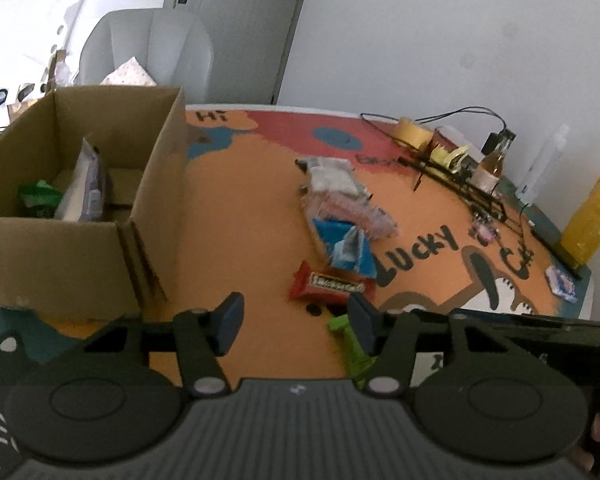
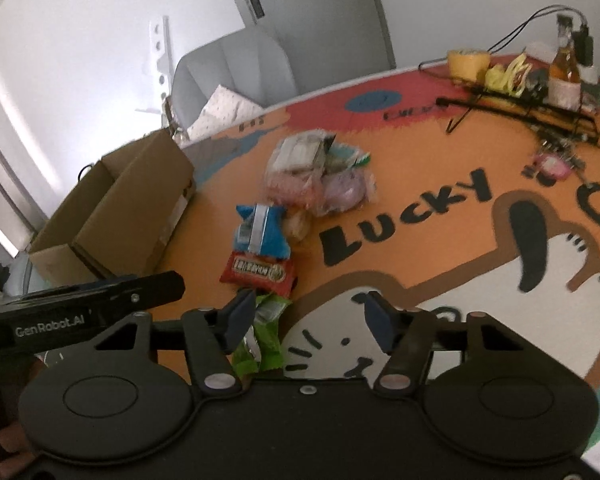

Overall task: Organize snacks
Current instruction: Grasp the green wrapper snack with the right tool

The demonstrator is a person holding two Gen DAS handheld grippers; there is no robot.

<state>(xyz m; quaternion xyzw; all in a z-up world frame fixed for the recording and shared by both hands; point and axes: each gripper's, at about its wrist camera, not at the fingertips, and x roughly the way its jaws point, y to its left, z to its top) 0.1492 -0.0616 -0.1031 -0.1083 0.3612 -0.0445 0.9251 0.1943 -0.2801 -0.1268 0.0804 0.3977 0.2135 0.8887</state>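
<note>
Hovering low over the green snack packet (image 2: 266, 332) on the tabletop (image 2: 440, 248), both the left gripper (image 1: 296, 322) and right gripper (image 2: 312, 316) hold jaws half apart, empty; next comes pinching it for the cardboard box (image 1: 80, 184).

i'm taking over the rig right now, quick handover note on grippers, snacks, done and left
Left gripper: open, empty, low over the table.
Right gripper: open, holding nothing; green packet lies beside its left finger.
Box: at the table's left, already holds a purple bag and a green pack.
Left to box: green packet, red bar, blue packet, clear bags.
</note>
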